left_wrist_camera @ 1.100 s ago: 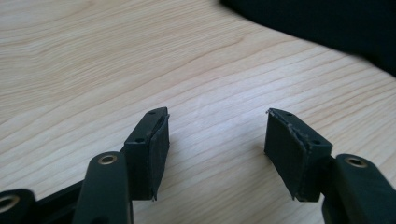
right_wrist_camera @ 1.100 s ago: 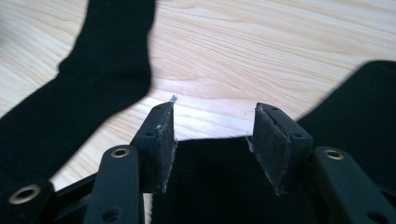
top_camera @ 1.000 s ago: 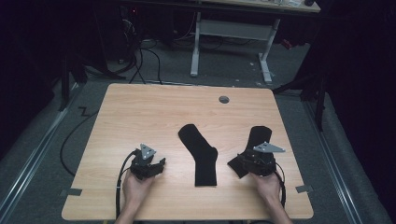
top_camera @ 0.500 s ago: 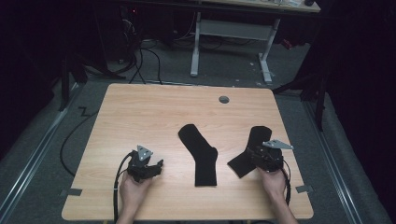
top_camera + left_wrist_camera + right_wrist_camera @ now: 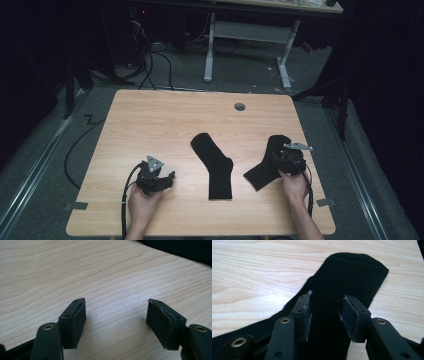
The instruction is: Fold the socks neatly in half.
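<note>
On the wooden table [image 5: 150, 120], as the high view shows it, two black socks lie flat and apart from each other: the middle sock [image 5: 215, 164] near the centre, and the right sock [image 5: 267, 161] just beside the right gripper [image 5: 289, 161], which hovers over its middle part. The left gripper [image 5: 156, 181] is low at the near left, well apart from both socks. From the left gripper view, its jaws stand wide apart over bare wood and hold nothing. From the right gripper view, the jaws are apart by a moderate gap, one on each side of the sock's [image 5: 347, 277] middle, but the fabric is not yet pinched. I judge the work is at its very beginning: no sock is lifted, paired or folded, and the first grasp is only being prepared.
</note>
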Action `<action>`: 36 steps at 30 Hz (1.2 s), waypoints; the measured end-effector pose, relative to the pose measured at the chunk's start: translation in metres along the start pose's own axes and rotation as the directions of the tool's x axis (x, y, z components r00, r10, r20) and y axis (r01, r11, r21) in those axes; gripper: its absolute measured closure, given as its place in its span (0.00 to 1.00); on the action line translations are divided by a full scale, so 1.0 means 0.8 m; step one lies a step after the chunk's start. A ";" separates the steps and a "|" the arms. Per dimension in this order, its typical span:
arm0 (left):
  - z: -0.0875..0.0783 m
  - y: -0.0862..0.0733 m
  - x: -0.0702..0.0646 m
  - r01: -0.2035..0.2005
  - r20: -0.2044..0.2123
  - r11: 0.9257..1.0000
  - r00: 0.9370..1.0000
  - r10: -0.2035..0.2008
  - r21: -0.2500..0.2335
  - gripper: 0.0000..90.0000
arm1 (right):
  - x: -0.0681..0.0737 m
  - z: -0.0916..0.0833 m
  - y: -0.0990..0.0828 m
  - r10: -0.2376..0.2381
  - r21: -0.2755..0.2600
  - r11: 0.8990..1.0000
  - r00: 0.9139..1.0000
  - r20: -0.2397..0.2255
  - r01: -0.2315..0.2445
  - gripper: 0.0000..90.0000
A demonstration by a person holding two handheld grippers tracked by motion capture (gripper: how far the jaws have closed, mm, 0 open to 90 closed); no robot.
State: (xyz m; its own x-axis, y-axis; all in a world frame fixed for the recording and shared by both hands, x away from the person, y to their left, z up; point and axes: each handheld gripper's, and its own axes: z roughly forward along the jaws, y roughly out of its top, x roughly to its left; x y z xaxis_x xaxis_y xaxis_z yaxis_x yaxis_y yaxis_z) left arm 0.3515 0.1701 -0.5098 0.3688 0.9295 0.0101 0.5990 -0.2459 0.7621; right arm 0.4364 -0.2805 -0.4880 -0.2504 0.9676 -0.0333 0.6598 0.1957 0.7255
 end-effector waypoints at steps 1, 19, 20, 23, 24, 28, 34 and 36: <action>0.000 0.000 0.000 0.000 0.000 1.000 1.000 0.000 0.000 0.36 | 0.000 0.000 0.000 0.000 0.000 1.000 1.000 0.000 0.000 0.65; 0.000 0.000 0.000 -0.001 0.000 1.000 1.000 0.001 0.000 0.36 | 0.004 0.021 0.005 -0.025 0.047 0.999 0.998 -0.056 0.028 0.86; 0.000 0.000 0.000 0.000 0.000 1.000 1.000 0.000 0.000 0.36 | 0.004 0.021 0.005 -0.029 0.045 0.998 0.998 -0.061 0.032 0.88; 0.000 0.000 0.000 0.000 0.001 1.000 1.000 0.000 0.000 0.36 | 0.005 0.022 0.005 -0.033 0.044 0.998 0.997 -0.073 0.036 0.96; 0.000 0.000 0.000 -0.001 0.001 1.000 1.000 0.001 0.000 0.36 | 0.005 0.022 0.005 -0.038 0.043 0.998 0.997 -0.074 0.041 0.96; 0.000 0.000 0.000 -0.001 0.001 1.000 1.000 0.001 0.000 0.36 | 0.004 0.022 0.005 -0.046 0.038 0.998 0.996 -0.076 0.049 0.97; 0.000 0.000 0.000 -0.002 0.001 1.000 1.000 0.002 0.001 0.36 | 0.010 0.015 0.004 -0.092 0.011 0.996 0.991 -0.096 0.093 0.97; 0.000 0.000 0.000 -0.002 0.002 1.000 1.000 0.002 0.001 0.36 | 0.011 0.010 0.005 -0.103 -0.005 0.995 0.989 -0.102 0.103 0.97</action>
State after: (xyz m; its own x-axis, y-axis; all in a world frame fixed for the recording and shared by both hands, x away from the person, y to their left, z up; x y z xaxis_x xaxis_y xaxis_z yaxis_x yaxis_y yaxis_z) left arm 0.3514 0.1700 -0.5098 0.3711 0.9285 0.0105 0.5987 -0.2479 0.7616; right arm 0.4422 -0.2696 -0.4911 -0.3880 0.9209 -0.0371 0.6268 0.2931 0.7220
